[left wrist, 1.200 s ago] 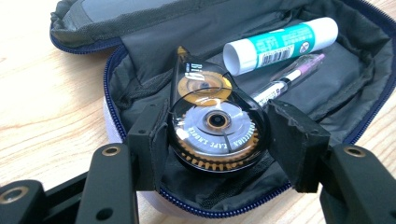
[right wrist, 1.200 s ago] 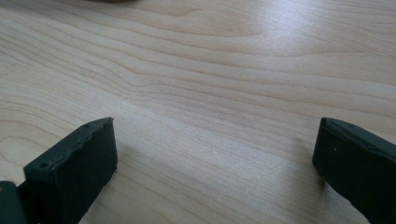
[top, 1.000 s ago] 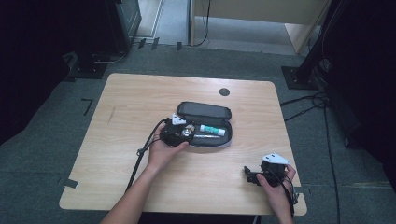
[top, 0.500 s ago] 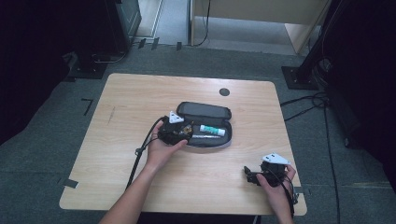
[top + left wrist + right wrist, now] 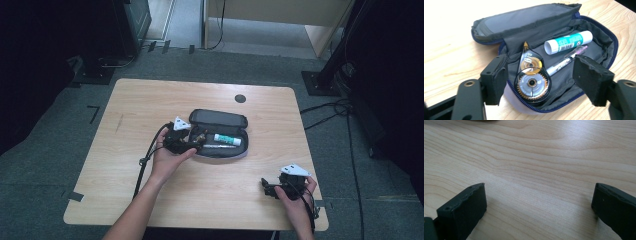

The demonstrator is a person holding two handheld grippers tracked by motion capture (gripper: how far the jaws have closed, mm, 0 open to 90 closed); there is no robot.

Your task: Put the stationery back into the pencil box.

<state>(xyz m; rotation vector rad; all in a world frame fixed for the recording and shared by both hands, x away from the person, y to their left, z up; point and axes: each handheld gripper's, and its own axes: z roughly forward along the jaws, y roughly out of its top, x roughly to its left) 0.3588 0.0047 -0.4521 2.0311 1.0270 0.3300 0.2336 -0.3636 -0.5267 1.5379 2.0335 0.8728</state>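
Two grippers: our right gripper (image 5: 270,188) gapes empty near the table's (image 5: 150,100) front edge. Farther in, our left gripper (image 5: 539,75), jaws just opening, straddles the tape roller (image 5: 532,80) untouched inside the case (image 5: 524,20); behind lie a pen (image 5: 564,62) and glue stick (image 5: 567,42), labels unreadable.

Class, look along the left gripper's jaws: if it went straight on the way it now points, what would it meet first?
Probably the correction tape dispenser lying in the open pencil case, between the left gripper's open jaws; depth is hard to judge.
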